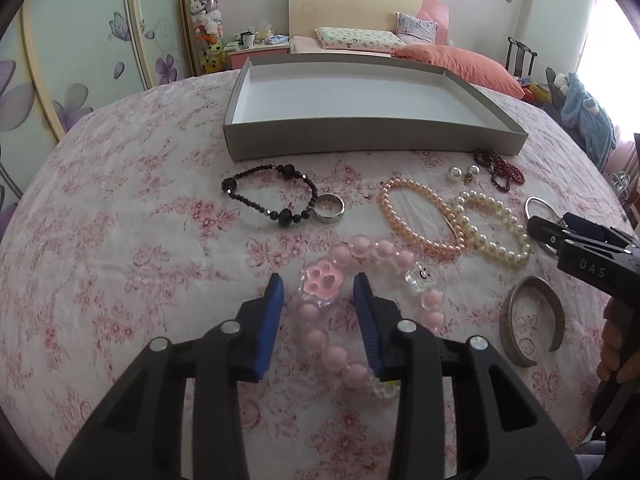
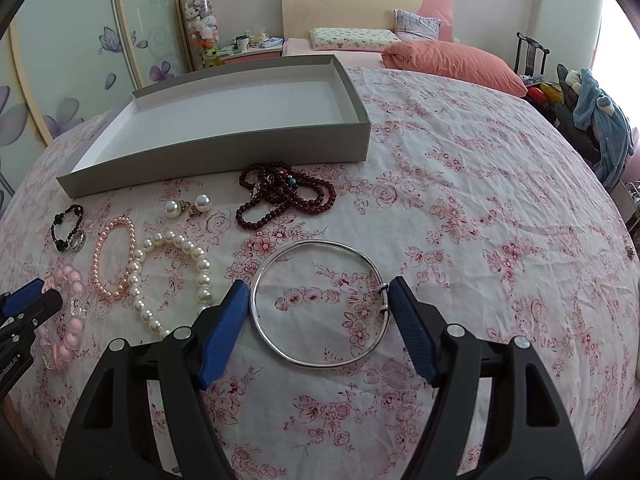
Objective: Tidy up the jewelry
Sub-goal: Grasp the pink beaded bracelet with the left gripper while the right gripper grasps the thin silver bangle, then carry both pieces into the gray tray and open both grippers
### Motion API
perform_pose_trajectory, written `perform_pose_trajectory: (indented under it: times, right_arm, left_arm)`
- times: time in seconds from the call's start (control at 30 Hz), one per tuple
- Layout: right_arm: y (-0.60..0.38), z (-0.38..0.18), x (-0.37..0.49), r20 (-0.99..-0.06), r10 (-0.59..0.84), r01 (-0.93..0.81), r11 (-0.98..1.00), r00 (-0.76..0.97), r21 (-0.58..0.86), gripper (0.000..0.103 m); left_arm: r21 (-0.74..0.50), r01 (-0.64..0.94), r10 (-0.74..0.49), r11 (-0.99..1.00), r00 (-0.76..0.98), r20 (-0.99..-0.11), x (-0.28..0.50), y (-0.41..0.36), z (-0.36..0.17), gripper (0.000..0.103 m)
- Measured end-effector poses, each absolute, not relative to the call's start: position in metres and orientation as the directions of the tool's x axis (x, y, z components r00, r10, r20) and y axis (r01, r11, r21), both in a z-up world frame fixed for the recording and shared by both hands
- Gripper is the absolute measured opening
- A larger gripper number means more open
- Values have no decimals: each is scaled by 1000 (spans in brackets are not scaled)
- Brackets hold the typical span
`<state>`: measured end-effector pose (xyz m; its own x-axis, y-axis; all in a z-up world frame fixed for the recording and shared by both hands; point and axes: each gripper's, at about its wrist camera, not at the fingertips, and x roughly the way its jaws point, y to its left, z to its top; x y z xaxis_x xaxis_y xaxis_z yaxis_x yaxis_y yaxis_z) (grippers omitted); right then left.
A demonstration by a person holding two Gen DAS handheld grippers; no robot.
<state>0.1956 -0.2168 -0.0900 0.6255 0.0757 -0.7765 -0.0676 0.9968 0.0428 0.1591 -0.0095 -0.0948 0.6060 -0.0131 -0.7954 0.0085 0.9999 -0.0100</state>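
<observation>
My left gripper (image 1: pixel 318 286) is open, its jaws standing on either side of the paw charm of a pink bead bracelet (image 1: pixel 335 354) lying on the floral cloth. My right gripper (image 2: pixel 319 290) is open, its blue pads flanking a thin silver bangle (image 2: pixel 320 258) that lies flat; the right one sits close to the clasp. The empty grey tray (image 1: pixel 360 142) stands at the back, and shows in the right wrist view (image 2: pixel 224 154) too. Other pieces: black bead bracelet (image 1: pixel 240 184), silver ring (image 1: pixel 329 208), pink pearl bracelet (image 1: pixel 416 236), white pearl bracelet (image 2: pixel 202 272), dark red beads (image 2: pixel 288 196), pearl earrings (image 2: pixel 188 205), wide silver cuff (image 1: pixel 510 328).
The table wears a pink floral cloth (image 2: pixel 500 220). Behind it stand a bed with an orange pillow (image 2: pixel 452 62), a nightstand (image 2: pixel 248 50) and a wardrobe (image 1: pixel 80 48). The right gripper's black body (image 1: pixel 592 252) reaches in at the right of the left wrist view.
</observation>
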Motion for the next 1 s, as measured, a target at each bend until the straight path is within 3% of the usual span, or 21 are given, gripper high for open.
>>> perform_pose_trajectory:
  times: [0.07, 0.1, 0.63, 1.0]
  right_arm:
    - [-217, -90, 196, -776, 76, -68, 997, 626, 43, 72]
    - [-218, -91, 196, -776, 76, -68, 997, 626, 43, 72]
    - [-225, -92, 191, -773, 84, -62, 996, 629, 57, 71]
    - [-223, -65, 175, -706, 103, -85, 995, 701, 62, 71]
  left_arm:
    - [5, 13, -4, 1000, 610, -792, 160, -11, -95, 34]
    - [8, 15, -3, 1000, 613, -790, 161, -12, -95, 25]
    - [-1, 19, -13, 1000, 649, -761, 164, -7, -80, 24]
    - [-42, 20, -44, 999, 712, -701, 151, -2, -51, 24]
